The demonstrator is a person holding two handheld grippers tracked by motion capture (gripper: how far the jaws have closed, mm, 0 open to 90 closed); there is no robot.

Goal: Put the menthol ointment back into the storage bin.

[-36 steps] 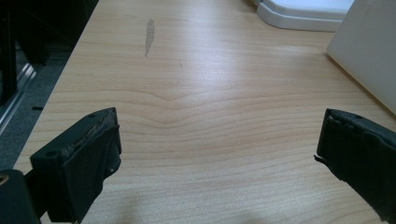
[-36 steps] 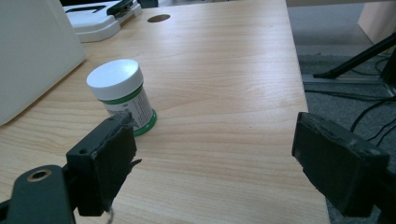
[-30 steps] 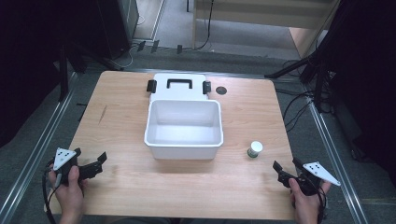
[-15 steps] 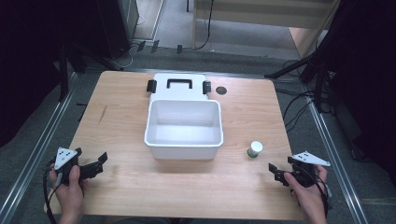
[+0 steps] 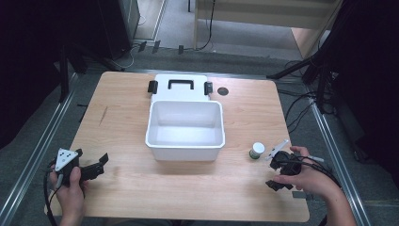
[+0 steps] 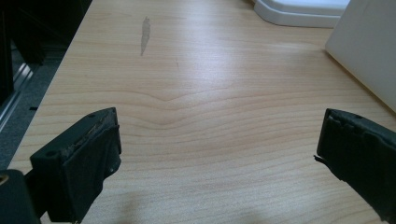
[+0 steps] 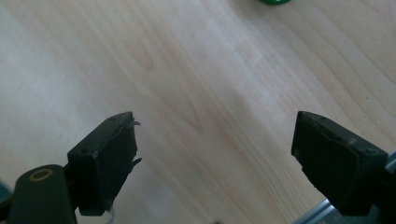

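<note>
White bin (image 5: 185, 129) is sitting open at the centre of the high view on the wooden tabletop (image 5: 141, 179), its lid (image 5: 180, 86) lying flat just behind it toward the top of the frame, black handle and two black latches facing up. Small white-capped jar (image 5: 257, 150) is standing upright to the lower right of the bin, near it but apart. Dark round mark (image 5: 223, 91) is showing on the tabletop right of the lid. Left hand-held gripper (image 5: 96, 165) is resting at the lower left of the frame, held by a hand (image 5: 70, 188), grey three-cornered plate on top, jaws spread wide and pinching nothing; in the left gripper view (image 6: 217, 140) both black jaws are standing well apart over bare wood, with the bin wall (image 6: 369, 46) at the upper right edge. Right hand-held gripper (image 5: 275, 172) is sitting at the lower right of the frame, just right of the jar, held by a hand (image 5: 308, 181), tilted on its side; in the right gripper view (image 7: 215, 149) its jaws are spread wide over bare wood, a green edge (image 7: 273, 2) peeking in at the top.
</note>
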